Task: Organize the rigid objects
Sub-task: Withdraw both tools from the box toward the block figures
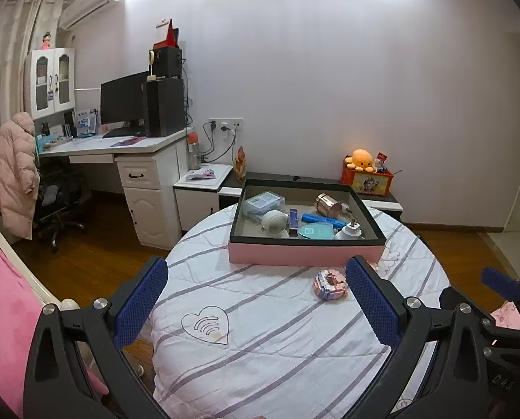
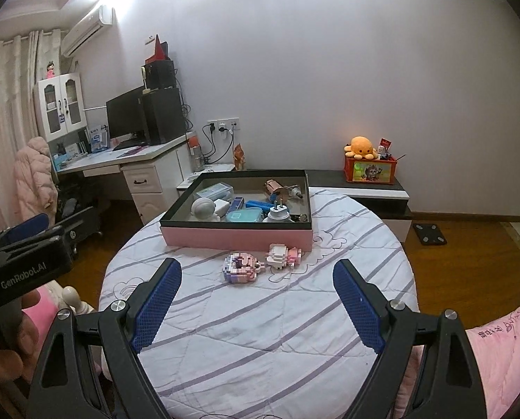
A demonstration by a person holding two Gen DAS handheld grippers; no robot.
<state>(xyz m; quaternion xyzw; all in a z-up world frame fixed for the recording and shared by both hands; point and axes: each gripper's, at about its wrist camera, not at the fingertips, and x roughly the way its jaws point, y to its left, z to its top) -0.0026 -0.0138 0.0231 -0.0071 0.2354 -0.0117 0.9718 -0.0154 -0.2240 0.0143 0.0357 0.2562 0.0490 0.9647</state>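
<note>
A pink box with a black rim [image 1: 305,253] [image 2: 237,237] stands on the round bed and holds several rigid items, among them a copper cup [image 1: 328,204], a white plug [image 2: 277,213] and a teal case [image 2: 242,215]. Two pink and white brick figures lie on the quilt in front of the box [image 2: 240,267] [image 2: 283,255]; one shows in the left wrist view [image 1: 331,284]. My left gripper [image 1: 256,281] is open and empty, short of the box. My right gripper [image 2: 256,281] is open and empty, just short of the figures.
The round bed has a white quilt with grey stripes [image 2: 260,324]. A desk with a monitor [image 1: 123,103] stands at the left, a low cabinet with an orange plush toy [image 1: 362,160] behind the bed. Wooden floor lies around the bed.
</note>
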